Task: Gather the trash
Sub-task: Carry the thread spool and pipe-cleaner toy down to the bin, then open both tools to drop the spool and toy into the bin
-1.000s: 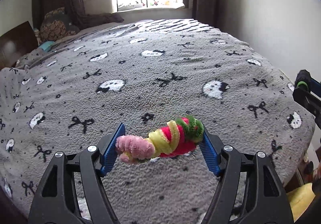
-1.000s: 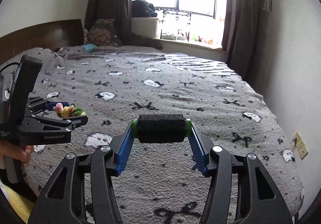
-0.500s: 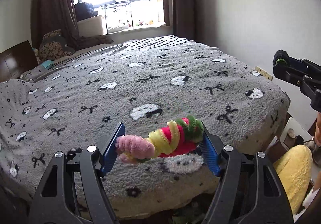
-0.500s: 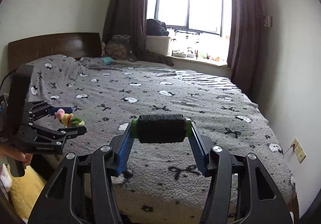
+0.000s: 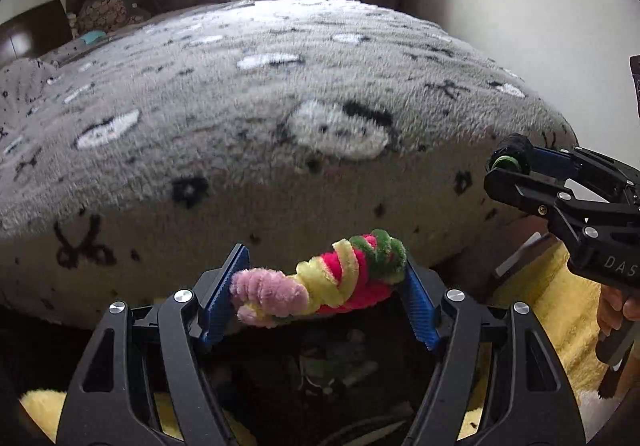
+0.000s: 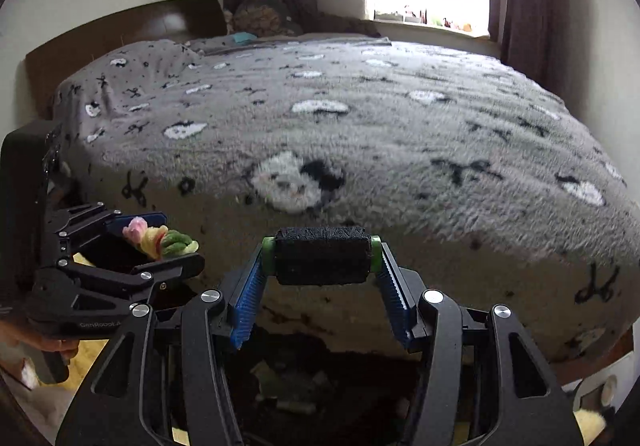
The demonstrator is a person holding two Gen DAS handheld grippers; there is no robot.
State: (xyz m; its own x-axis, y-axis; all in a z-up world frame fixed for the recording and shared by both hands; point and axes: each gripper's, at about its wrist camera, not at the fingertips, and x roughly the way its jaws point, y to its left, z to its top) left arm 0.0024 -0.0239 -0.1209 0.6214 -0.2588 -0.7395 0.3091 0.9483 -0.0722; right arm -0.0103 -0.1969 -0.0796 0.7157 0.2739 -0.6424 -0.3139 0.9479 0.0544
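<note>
The left gripper (image 5: pixel 320 288) pinched a twisted pipe-cleaner bundle (image 5: pixel 320 284); the right gripper (image 6: pixel 322 262) clamped a black spool (image 6: pixel 322 260). Both hung just off the bed (image 5: pixel 280 94) edge, above a dark bin (image 6: pixel 312 386) whose contents were indistinct.

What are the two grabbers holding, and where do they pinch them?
The left gripper pinches a fuzzy twisted toy by its ends; the right gripper pinches a black roll by its ends.

We see black angular arms on the left gripper (image 5: pixel 320 286) and right gripper (image 6: pixel 322 278), with ribbed blue pads (image 6: pixel 248 306), silver screws (image 5: pixel 184 295) (pale lettering on the sides), and bare-skinned fingers (image 5: pixel 618 312) gripping one handle.
</note>
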